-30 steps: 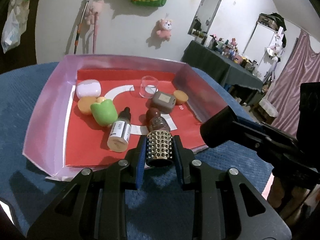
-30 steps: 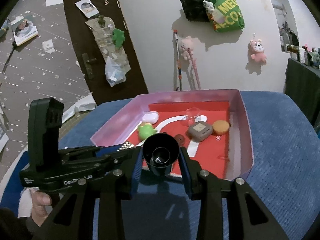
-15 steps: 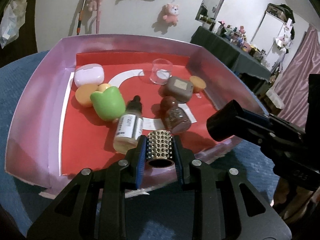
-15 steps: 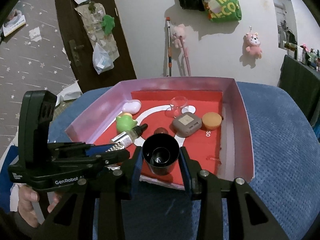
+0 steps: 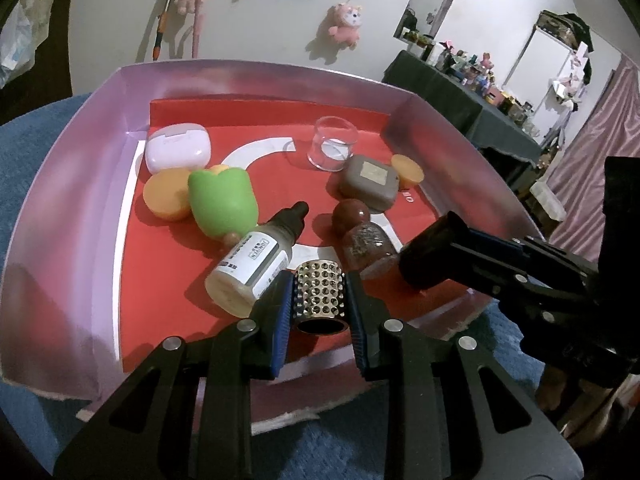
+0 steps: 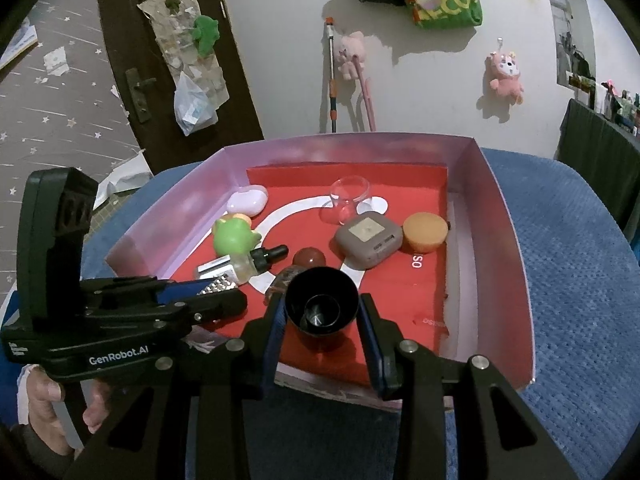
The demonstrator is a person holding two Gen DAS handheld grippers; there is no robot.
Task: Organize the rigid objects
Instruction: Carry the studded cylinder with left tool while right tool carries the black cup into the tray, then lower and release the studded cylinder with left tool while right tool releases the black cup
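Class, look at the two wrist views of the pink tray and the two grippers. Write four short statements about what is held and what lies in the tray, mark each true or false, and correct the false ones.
1. The left gripper holds a studded metal cylinder. True.
2. The right gripper is empty. False: its jaws clamp a black cup.
3. The clear glass cup stands upright in the pink tray. True.
4. The dropper bottle stands upright. False: it lies on its side.
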